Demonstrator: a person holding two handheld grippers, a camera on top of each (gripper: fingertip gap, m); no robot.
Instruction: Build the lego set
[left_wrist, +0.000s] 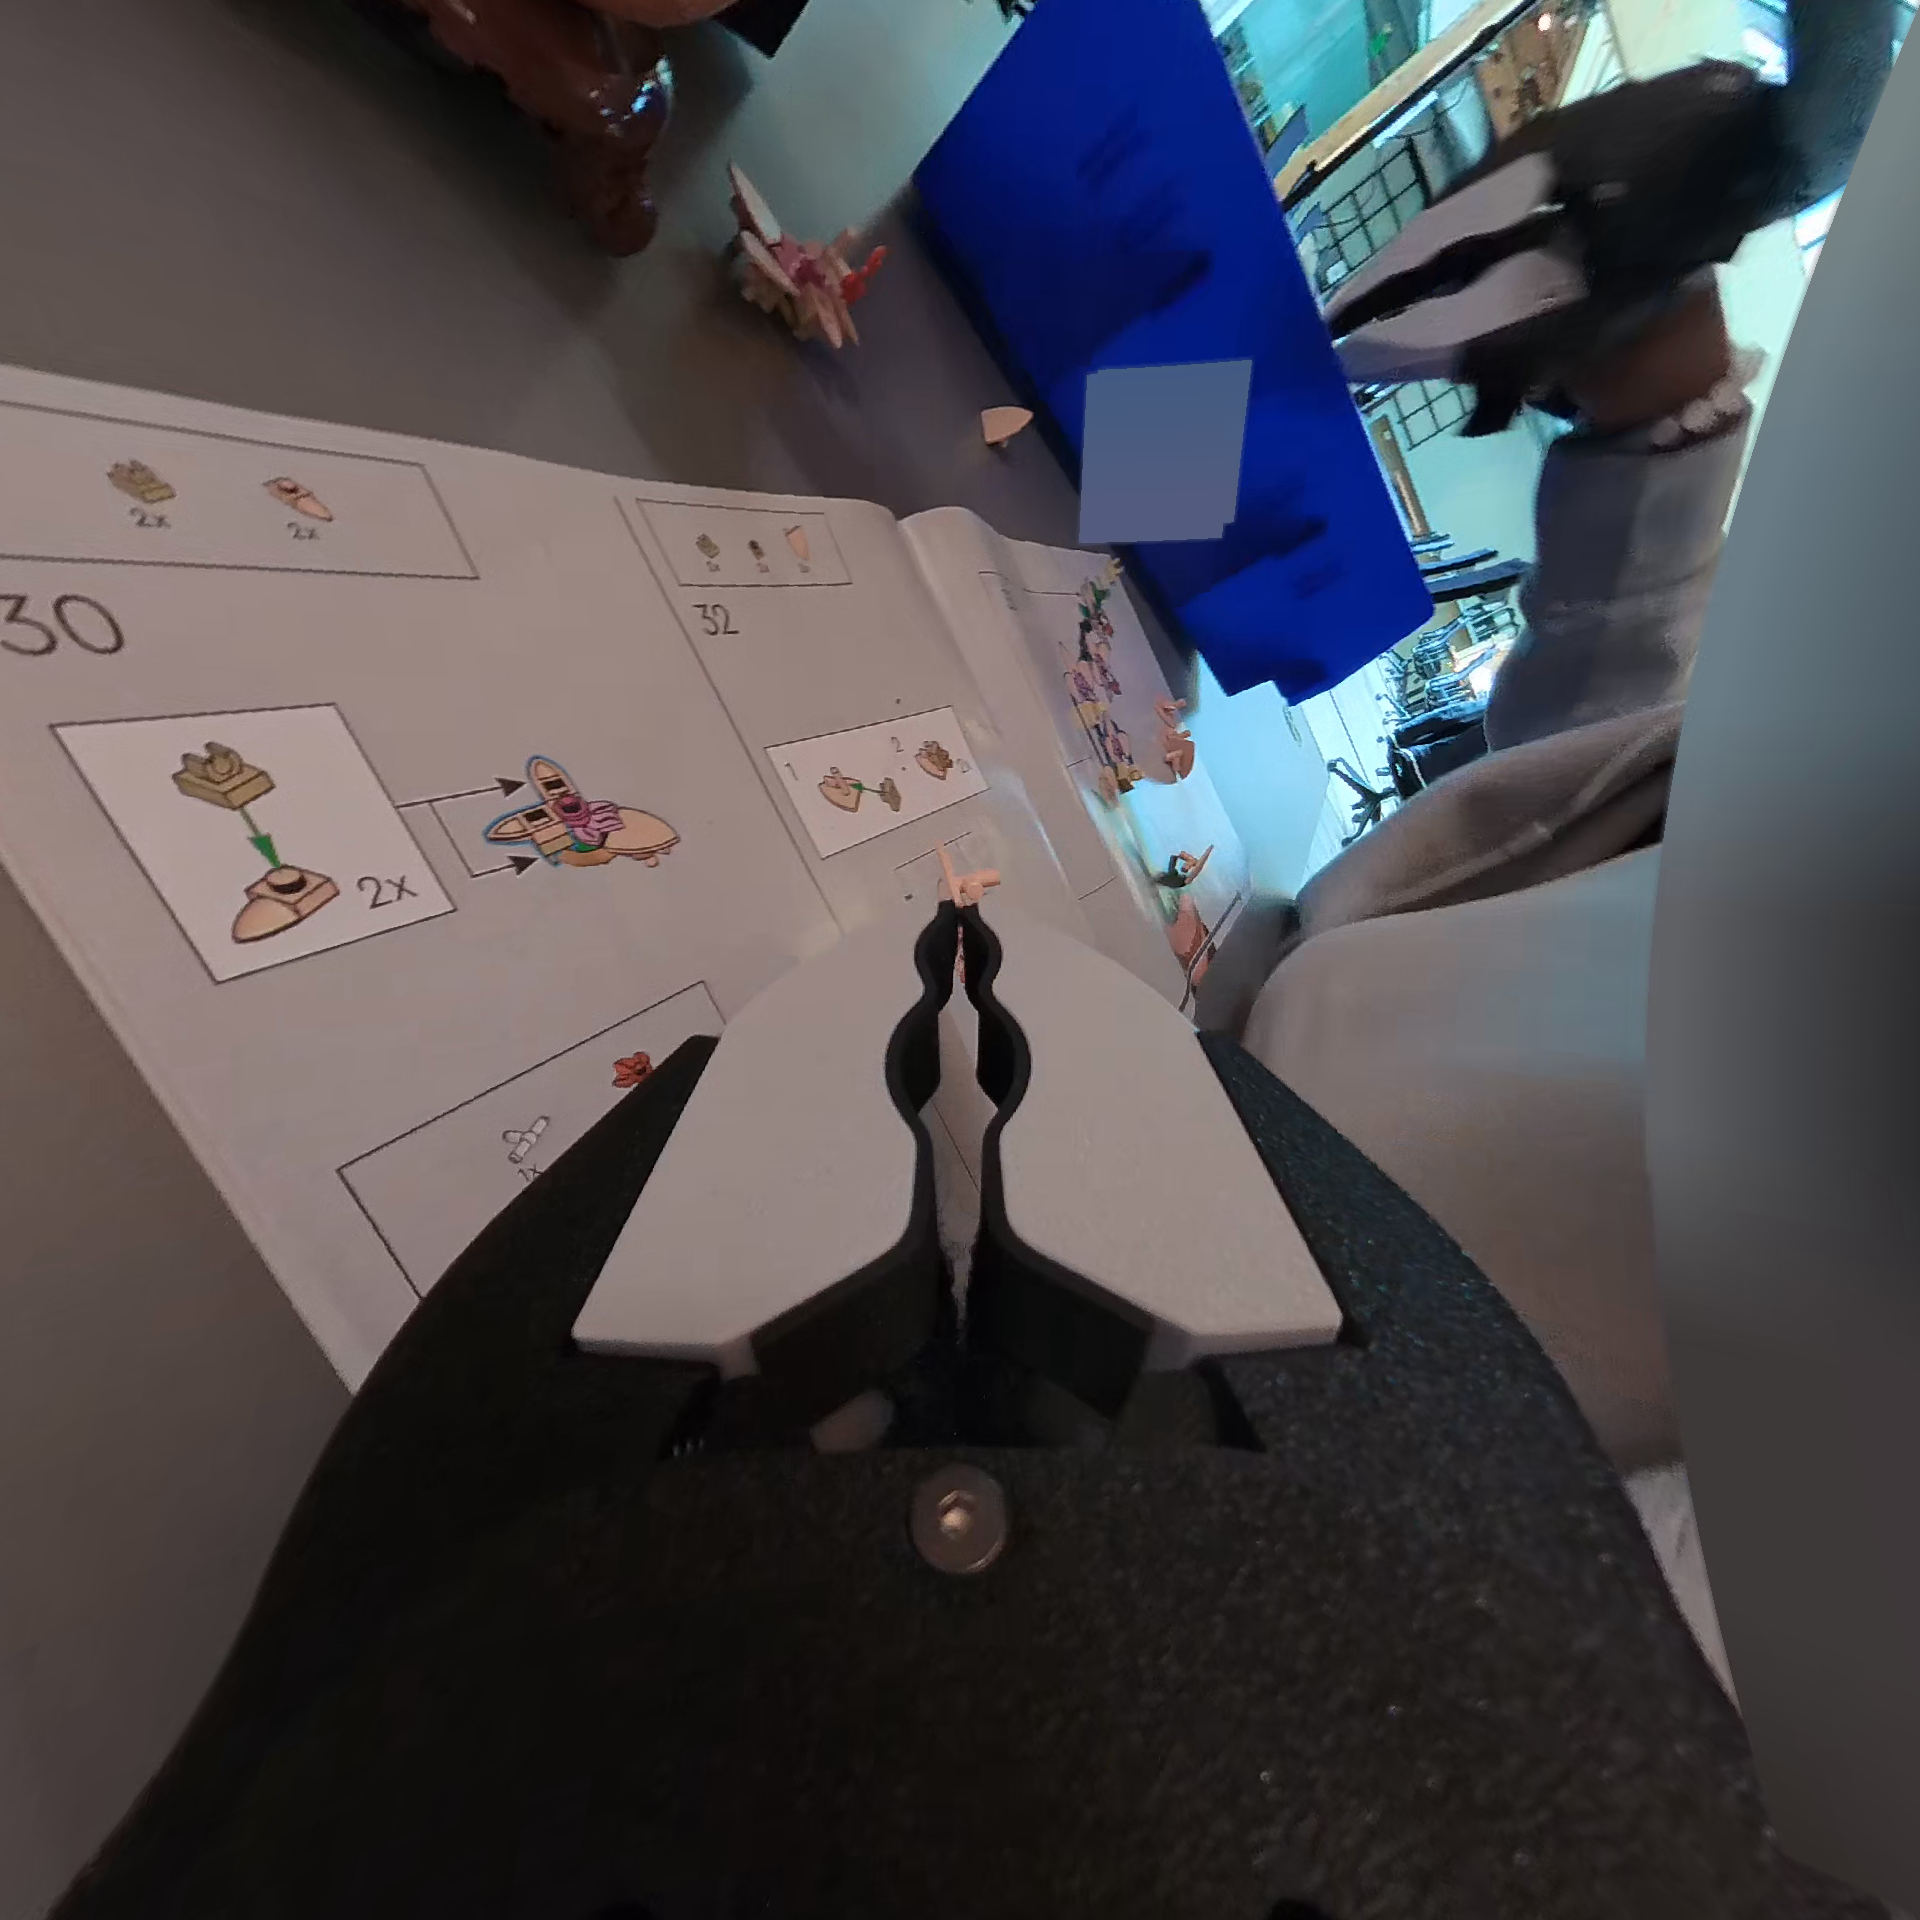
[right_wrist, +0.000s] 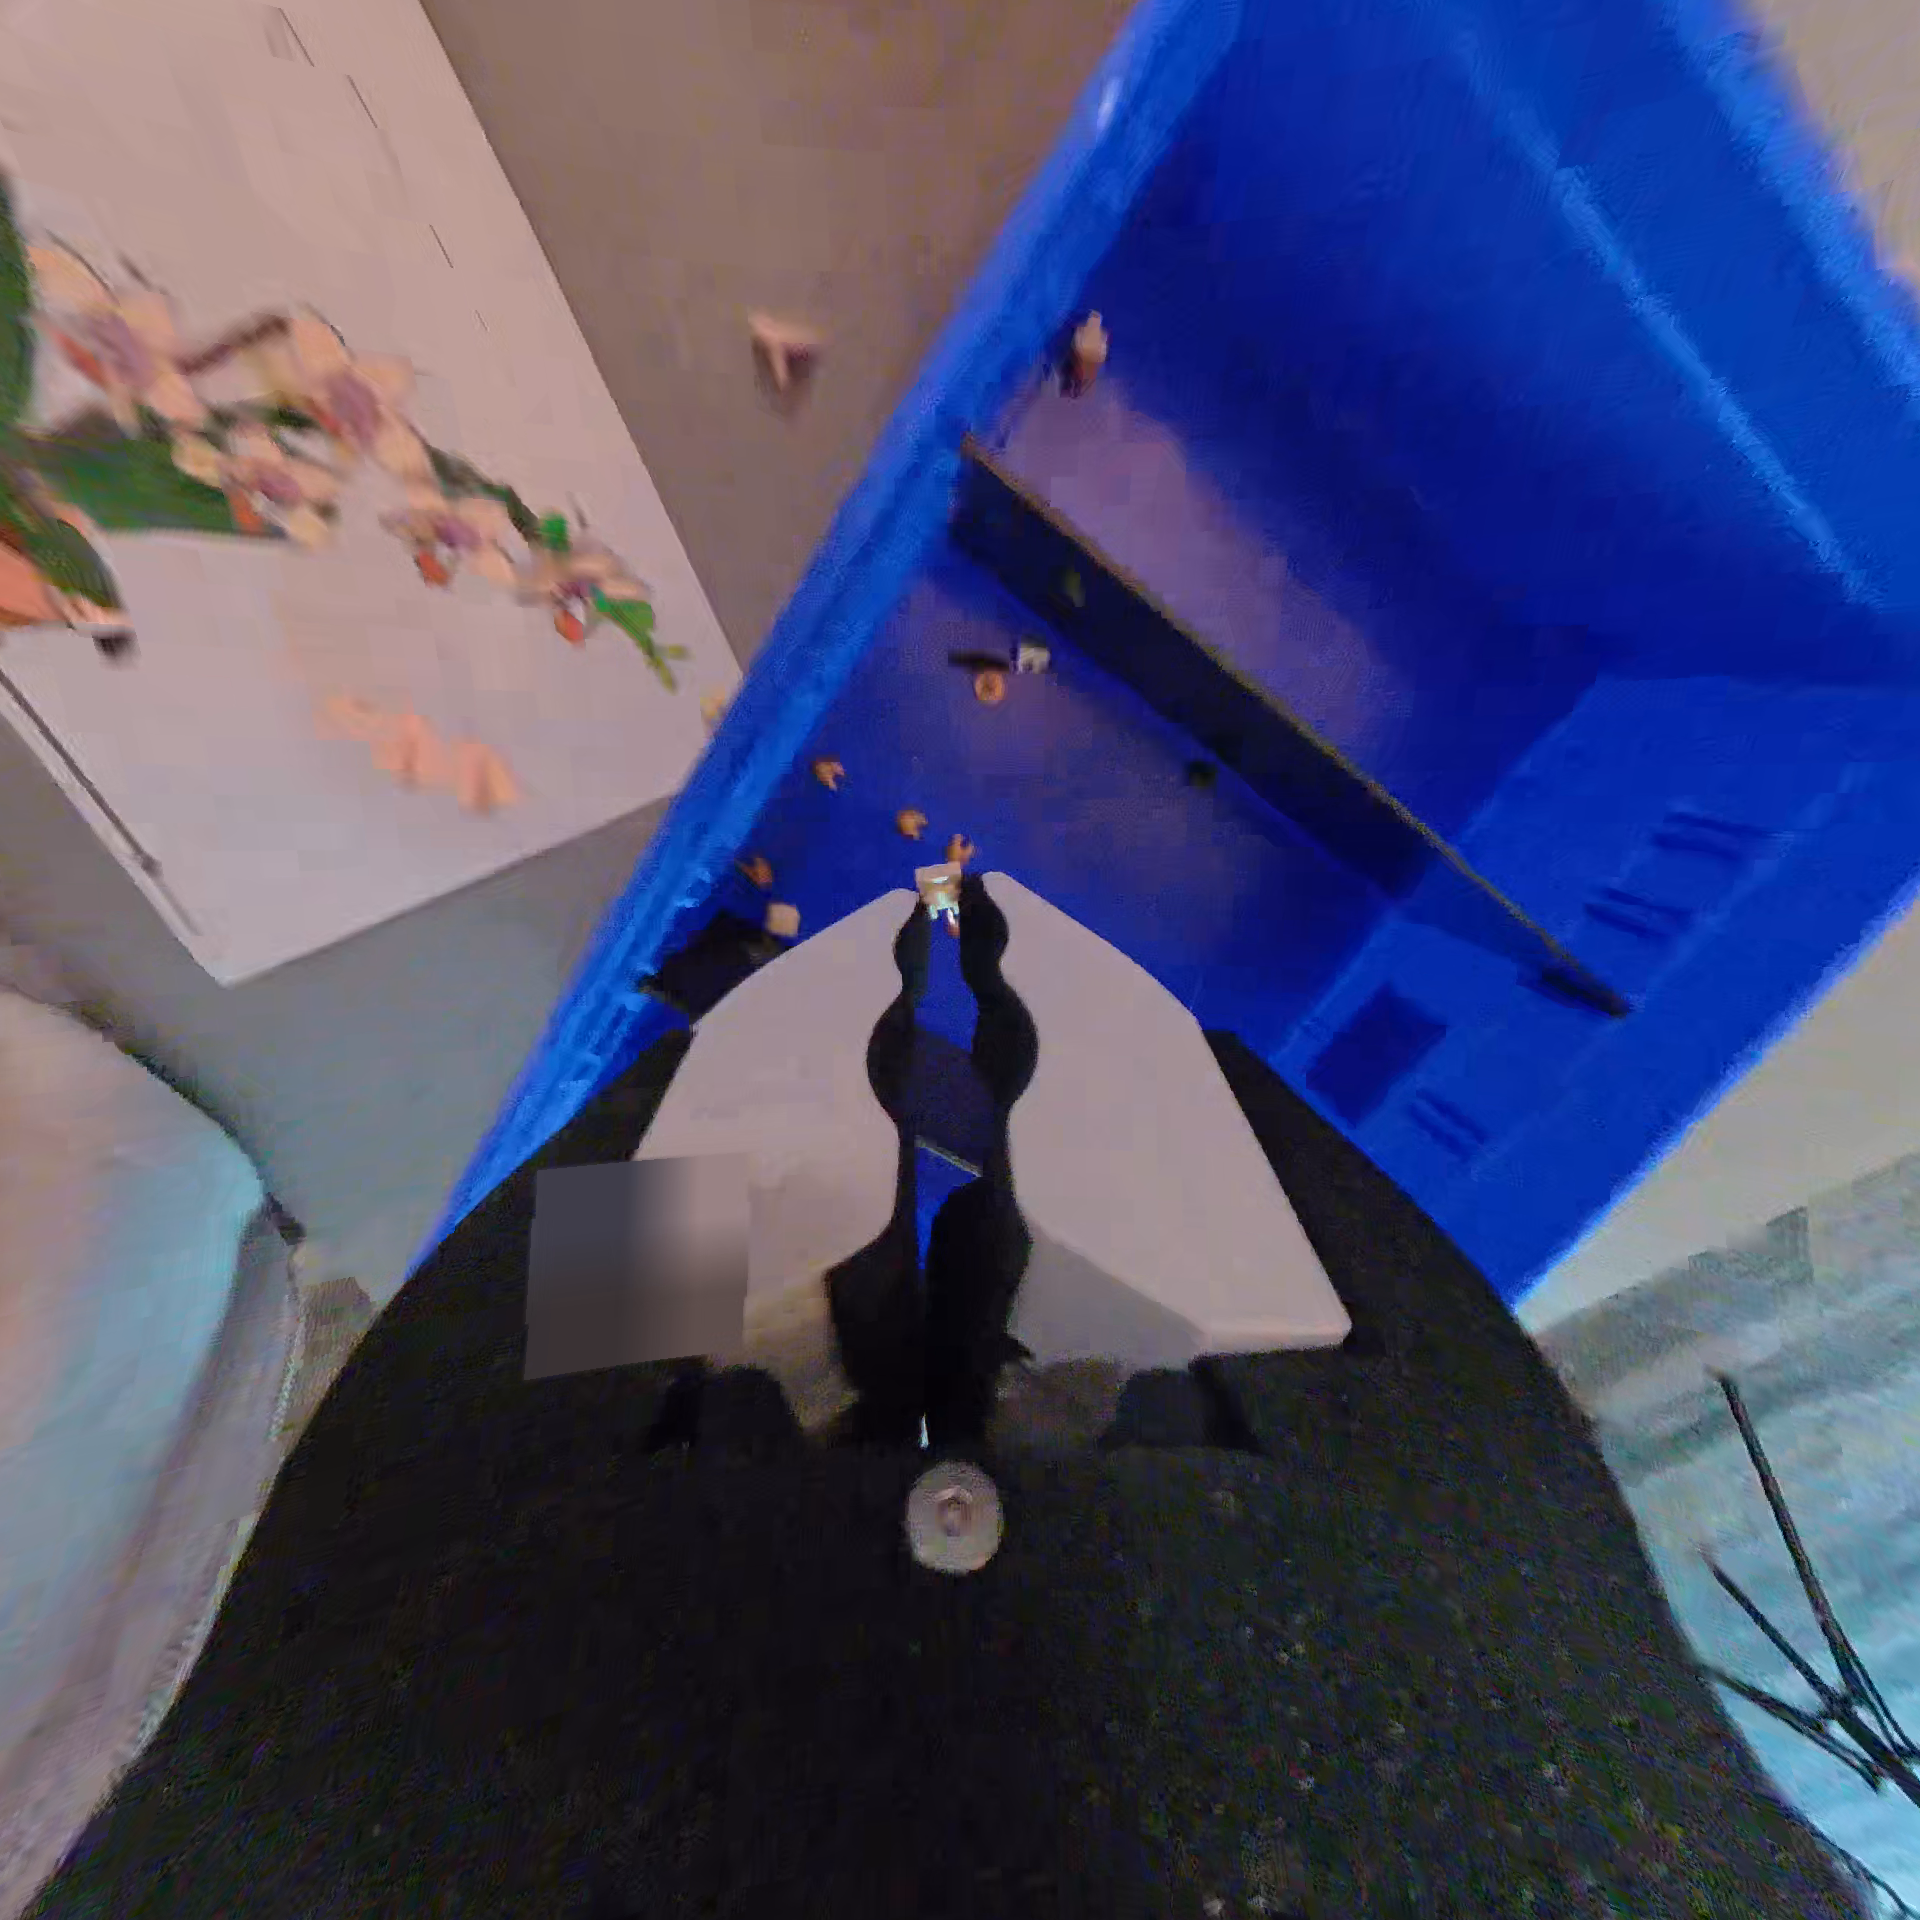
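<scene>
Pale lego piece (left_wrist: 964, 883) between left jaws.

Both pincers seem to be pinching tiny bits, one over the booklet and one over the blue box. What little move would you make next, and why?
Probably bring the right gripper out of the blue bin toward the left gripper. Each is shut on something: the left on a small pale pink piece above the open instruction booklet, the right on a tiny tan piece over the bin. The two look ready to be joined.

loose pieces (right_wrist: 912, 823) in the blue bin (right_wrist: 1351, 312) look blurred, perhaps petals.
</scene>
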